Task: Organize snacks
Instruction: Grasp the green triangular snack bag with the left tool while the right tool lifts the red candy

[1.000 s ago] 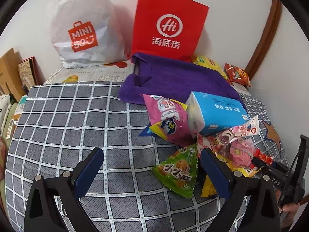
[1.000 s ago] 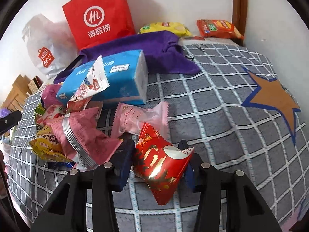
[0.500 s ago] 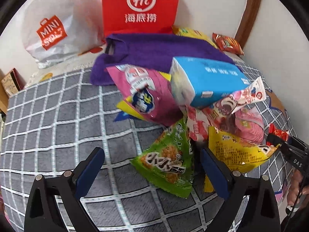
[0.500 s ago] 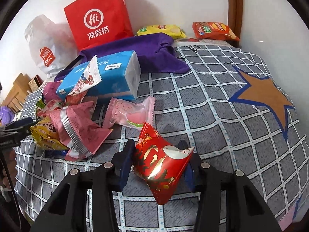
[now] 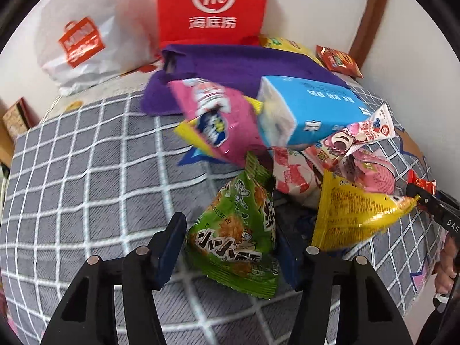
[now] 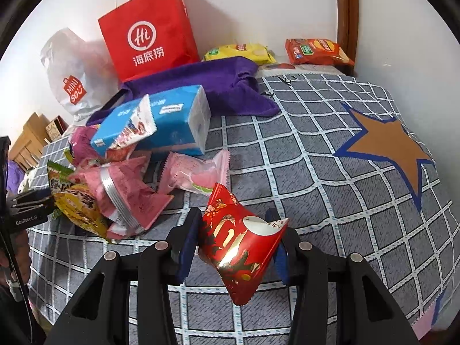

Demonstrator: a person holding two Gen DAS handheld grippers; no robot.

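Left wrist view: left gripper (image 5: 230, 241) angled down over a grey checked bedspread (image 5: 86, 178), jaws just closing around a green snack packet (image 5: 238, 230). Both blue pads right against the packet's sides, though whether actually pressing cannot be told through the blur. Packet lying at the near edge of a heap of snacks, tip toward the heap. Just right of it, a yellow packet (image 5: 353, 212); behind, a pink packet (image 5: 221, 120) leaning against a blue tissue pack (image 5: 310, 109), with a small pink-and-white wrapper (image 5: 353, 141) propped on the tissue pack's front. Farther back, a purple towel (image 5: 244, 66), then a red paper bag (image 5: 212, 5) and a white plastic bag (image 5: 89, 34) against the wall. At the far right edge, the tip of the right gripper (image 5: 428, 198) with a red foil corner between its jaws.

Right wrist view: right gripper (image 6: 235, 241) narrowed on a red foil packet (image 6: 241, 241), clamped between the blue pads, lower end hanging free toward the camera. Beyond it on the bedspread, a pale pink wrapped sweet (image 6: 195, 175), a darker pink packet (image 6: 126, 192), the tissue pack and the towel. Well apart by the wall, a yellow chip bag (image 6: 241, 51) and an orange chip bag (image 6: 316, 50). To the right, an orange star patch (image 6: 385, 146) on the cover.
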